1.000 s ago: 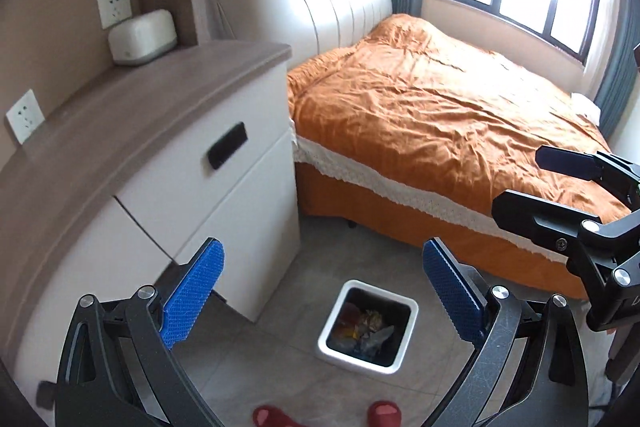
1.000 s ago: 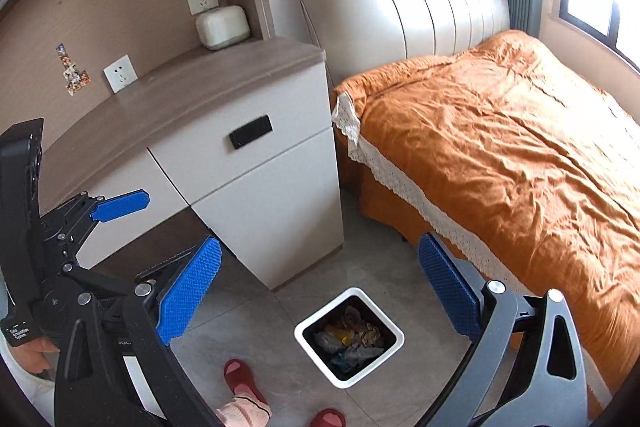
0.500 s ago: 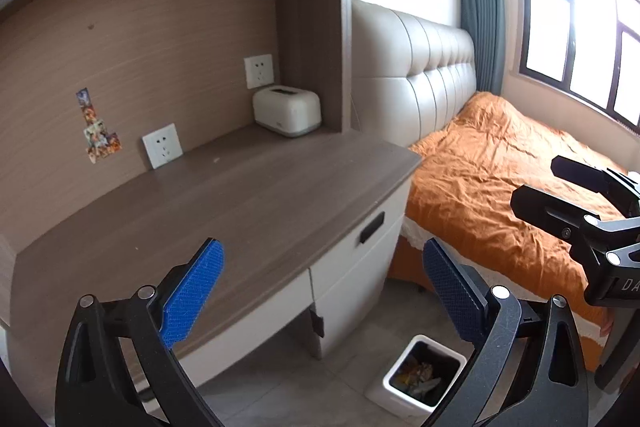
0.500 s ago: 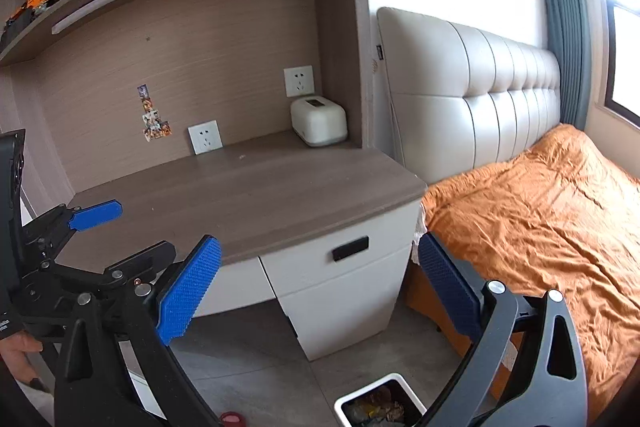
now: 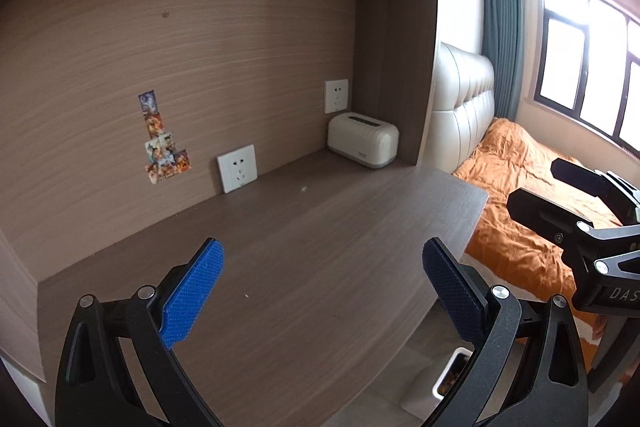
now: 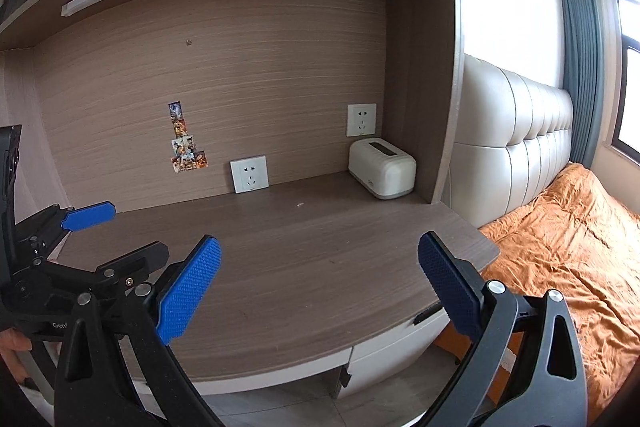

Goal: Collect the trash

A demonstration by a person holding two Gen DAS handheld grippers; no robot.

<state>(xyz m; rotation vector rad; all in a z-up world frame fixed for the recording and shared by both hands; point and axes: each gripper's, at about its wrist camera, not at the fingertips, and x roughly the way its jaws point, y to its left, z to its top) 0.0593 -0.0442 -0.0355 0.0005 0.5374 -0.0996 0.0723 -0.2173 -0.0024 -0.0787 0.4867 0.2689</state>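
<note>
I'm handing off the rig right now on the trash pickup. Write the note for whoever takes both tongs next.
Left tongs: open, empty, over the desk.
Right tongs: open, empty, over the same desk.
Trash bin: on the floor below the desk's right end, already holding litter; only its corner shows.
Desk holds a cream box at the back and one or two tiny pale specks, possibly crumbs.
Left: no large trash in view here; check the specks, then look elsewhere.

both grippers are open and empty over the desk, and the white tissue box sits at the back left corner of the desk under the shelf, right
Not quite. The white tissue box sits at the back right corner of the desk, below the upper wall socket, as the right wrist view shows. The rest holds: the left gripper and right gripper are both open and empty over the desk.
</note>
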